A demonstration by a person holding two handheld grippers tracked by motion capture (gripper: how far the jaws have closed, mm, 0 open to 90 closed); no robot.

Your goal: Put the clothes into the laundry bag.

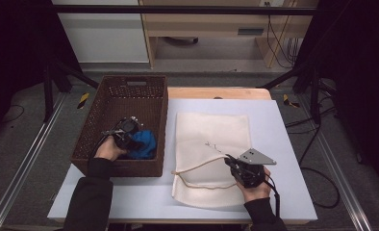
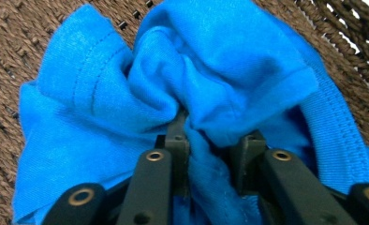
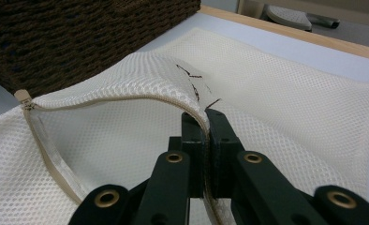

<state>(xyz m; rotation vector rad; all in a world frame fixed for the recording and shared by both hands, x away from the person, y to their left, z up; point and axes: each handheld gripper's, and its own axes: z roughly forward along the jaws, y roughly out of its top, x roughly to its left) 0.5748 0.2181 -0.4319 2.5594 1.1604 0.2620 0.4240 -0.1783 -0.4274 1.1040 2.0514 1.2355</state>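
A bright blue garment [image 1: 144, 143] lies bunched in the near right corner of a brown woven basket [image 1: 101, 126]. My left gripper [image 1: 125, 133] reaches into the basket and is shut on a fold of the blue garment [image 2: 182, 84]; cloth covers its jaw tips in the left gripper view. A cream mesh laundry bag [image 1: 211, 144] lies flat on the table beside the basket. My right gripper [image 1: 232, 162] is shut on the upper zipper edge of the mesh bag [image 3: 126, 79] and holds it lifted, so the mouth gapes toward the basket.
The basket's woven wall [image 3: 79, 33] stands close to the left of the bag's mouth. The white tabletop [image 1: 284, 144] has bare room to the right of the bag and along the front edge. Dark frame legs and cables stand on the floor beyond.
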